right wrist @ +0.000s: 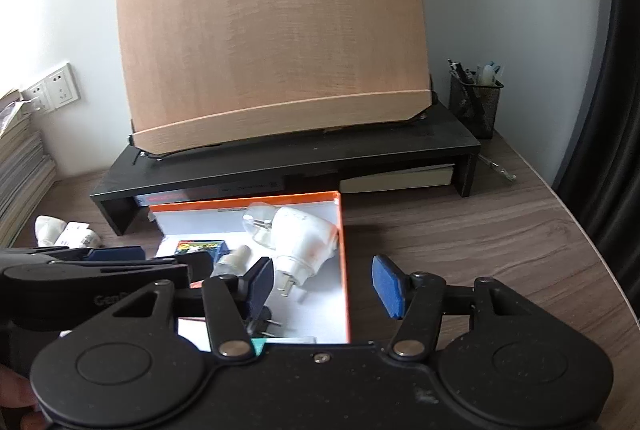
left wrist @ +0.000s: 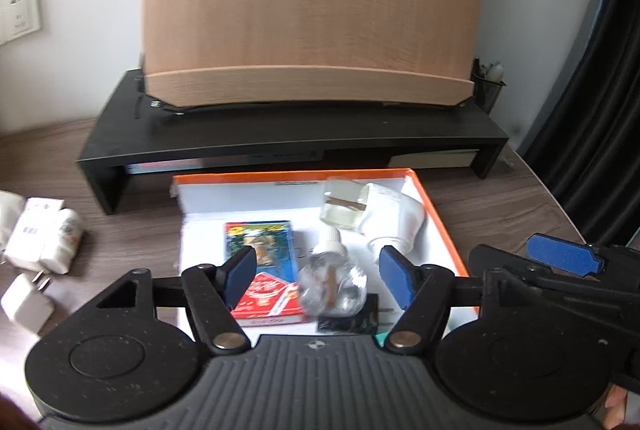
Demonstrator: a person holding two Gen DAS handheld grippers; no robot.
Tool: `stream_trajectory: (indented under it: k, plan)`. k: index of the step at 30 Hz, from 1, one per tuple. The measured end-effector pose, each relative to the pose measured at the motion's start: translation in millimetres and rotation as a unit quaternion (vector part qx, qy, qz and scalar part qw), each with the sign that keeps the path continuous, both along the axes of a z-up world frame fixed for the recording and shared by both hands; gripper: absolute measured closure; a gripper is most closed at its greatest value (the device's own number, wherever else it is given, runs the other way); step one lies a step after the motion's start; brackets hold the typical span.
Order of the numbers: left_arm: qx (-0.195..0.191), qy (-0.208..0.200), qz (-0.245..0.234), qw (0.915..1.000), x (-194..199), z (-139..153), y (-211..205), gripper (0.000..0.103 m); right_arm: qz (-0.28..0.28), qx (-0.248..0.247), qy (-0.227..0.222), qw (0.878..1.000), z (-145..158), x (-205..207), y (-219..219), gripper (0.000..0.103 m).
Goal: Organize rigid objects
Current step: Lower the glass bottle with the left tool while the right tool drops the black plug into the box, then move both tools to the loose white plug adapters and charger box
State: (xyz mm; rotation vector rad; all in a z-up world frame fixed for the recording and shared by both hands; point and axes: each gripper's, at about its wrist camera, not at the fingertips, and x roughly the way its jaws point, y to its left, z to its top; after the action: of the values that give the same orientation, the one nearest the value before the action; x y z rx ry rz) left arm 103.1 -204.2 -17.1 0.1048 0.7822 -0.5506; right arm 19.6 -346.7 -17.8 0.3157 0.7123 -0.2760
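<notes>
An orange-rimmed white box (left wrist: 440,214) lies on the wooden desk. In it lie a green card pack (left wrist: 260,234), a red card pack (left wrist: 268,300), a clear bottle with a white cap (left wrist: 332,282), a white plug-in heater with a liquid bottle (left wrist: 404,218) and a black plug (left wrist: 348,322). My left gripper (left wrist: 316,270) hangs open over the box; the clear bottle lies on its side below the gap, untouched by either pad. My right gripper (right wrist: 320,278) is open and empty above the box's right wall (right wrist: 344,270), beside the heater (right wrist: 308,238).
A black desk riser (left wrist: 280,142) carries a tilted wooden board (left wrist: 312,10) just behind the box. Several white chargers (left wrist: 44,238) lie on the desk at left. A mesh pen holder (right wrist: 476,102) stands at back right, a stack of books (right wrist: 20,170) at far left.
</notes>
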Motion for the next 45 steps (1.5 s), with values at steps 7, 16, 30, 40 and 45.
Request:
stream_trajectory:
  k: [7,16,30,40,45]
  plan:
    - [-0.012,-0.001,0.049,0.9987,-2,10,43,0.029,0.037,-0.004,-0.006,0.999,9,5,31,0.030]
    - [-0.017,-0.005,0.090,0.9958,2,17,117,0.025,0.069,-0.006,-0.005,0.998,23,21,92,0.030]
    - [-0.007,0.006,0.181,0.9835,65,5,236,0.015,0.098,-0.010,0.005,0.995,26,63,182,0.029]
    - [0.012,0.015,0.182,0.9830,146,-26,256,0.010,0.075,-0.008,0.030,0.997,8,87,203,0.029]
    - [0.026,0.019,0.155,0.9874,181,-46,249,0.009,0.065,-0.008,0.035,0.997,0,97,206,0.029]
